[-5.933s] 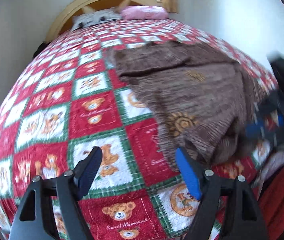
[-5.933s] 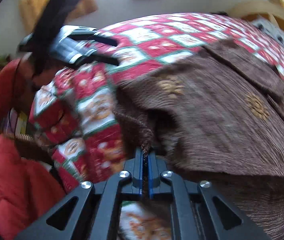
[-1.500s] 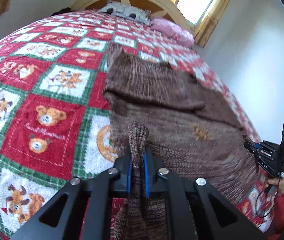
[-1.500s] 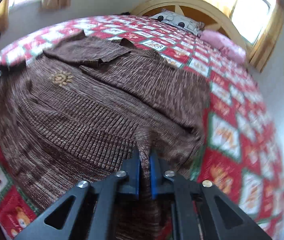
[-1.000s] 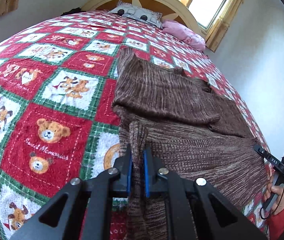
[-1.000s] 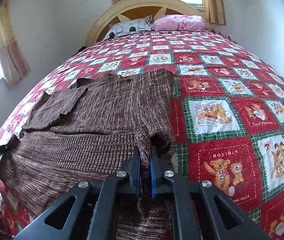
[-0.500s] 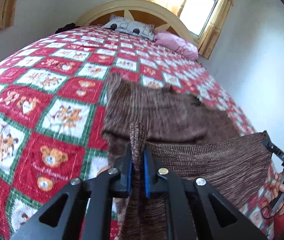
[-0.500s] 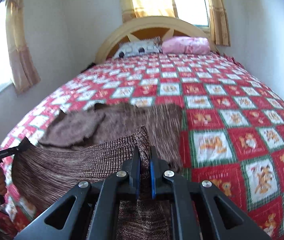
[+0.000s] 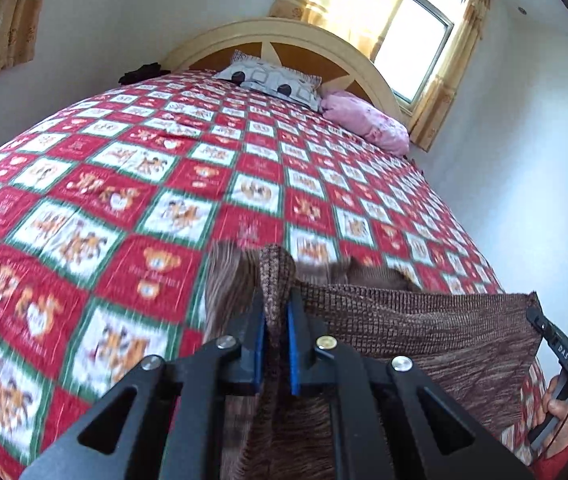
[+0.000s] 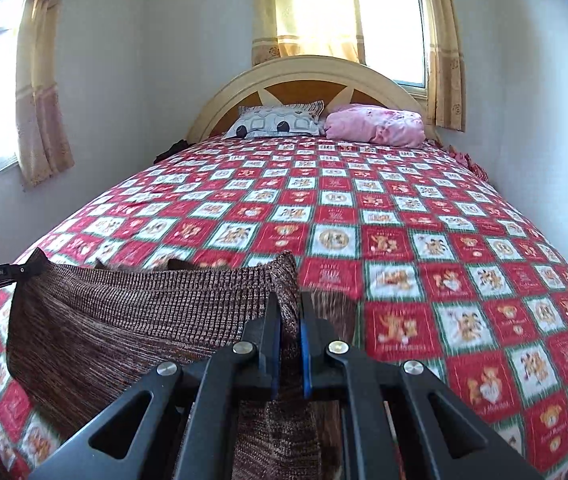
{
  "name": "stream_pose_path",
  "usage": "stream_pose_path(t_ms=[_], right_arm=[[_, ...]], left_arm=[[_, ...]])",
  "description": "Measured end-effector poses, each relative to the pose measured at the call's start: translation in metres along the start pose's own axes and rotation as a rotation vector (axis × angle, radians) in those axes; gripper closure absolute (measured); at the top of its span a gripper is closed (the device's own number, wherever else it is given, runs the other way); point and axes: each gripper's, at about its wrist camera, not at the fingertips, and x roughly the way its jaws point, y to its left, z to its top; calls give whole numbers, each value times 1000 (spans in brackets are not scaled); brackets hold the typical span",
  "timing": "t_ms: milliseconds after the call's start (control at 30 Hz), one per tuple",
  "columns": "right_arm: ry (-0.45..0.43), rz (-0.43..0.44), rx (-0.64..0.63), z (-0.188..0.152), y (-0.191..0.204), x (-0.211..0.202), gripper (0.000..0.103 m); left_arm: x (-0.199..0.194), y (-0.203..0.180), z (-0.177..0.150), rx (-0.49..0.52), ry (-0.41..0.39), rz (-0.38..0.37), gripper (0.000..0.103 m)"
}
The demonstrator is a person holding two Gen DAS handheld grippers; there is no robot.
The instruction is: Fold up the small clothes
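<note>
Two corners of the brown knitted sweater (image 9: 403,332) are pinched now, one in each set of tongs. My left gripper (image 9: 276,344) has its blue pads pressed together on a bunched corner of knit, and my right gripper (image 10: 288,344) is clamped the same way on the opposite corner; in the left view the right tongs show out at the far end of the stretched hem, gripped by a hand (image 9: 559,408).

What has changed: a second ago the sweater lay flat on the teddy-bear quilt (image 10: 443,240) ahead of both tongs, with only its near edge gathered. Since then I have raised both corners, so the hem hangs taut between the tongs like a curtain, hiding most of the garment behind it. A little of the far part still peeks above the edge, resting on the quilt just beyond my fingertips.

I judge this to be the start of a fold: the lifted edge should next carry forward, away from me, over the part lying on the bed.
</note>
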Motion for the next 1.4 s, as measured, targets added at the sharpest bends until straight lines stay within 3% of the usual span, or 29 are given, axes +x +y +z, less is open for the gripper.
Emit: stream_pose_path(t_ms=[467, 633, 767, 867, 933, 1100, 1200, 1300, 1400], right_arm=[[22, -38, 67, 22, -22, 79, 96], [60, -38, 82, 14, -28, 105, 96], [67, -33, 87, 8, -31, 105, 96], [71, -26, 86, 5, -32, 103, 96], [75, -22, 86, 2, -31, 103, 96], [91, -12, 98, -4, -33, 104, 96], [98, -14, 103, -7, -36, 104, 96], [100, -13, 114, -9, -39, 104, 96], [104, -13, 118, -11, -40, 106, 96]], left_arm=[[69, 11, 41, -60, -14, 71, 98], [86, 12, 34, -42, 62, 76, 98], [94, 3, 25, 69, 174, 4, 95], [104, -10, 13, 190, 250, -20, 80], [114, -13, 6, 228, 284, -7, 54], [119, -11, 5, 216, 279, 43, 50], [116, -11, 7, 228, 246, 83, 36], [119, -3, 7, 212, 260, 102, 35], [123, 5, 3, 182, 267, 74, 35]])
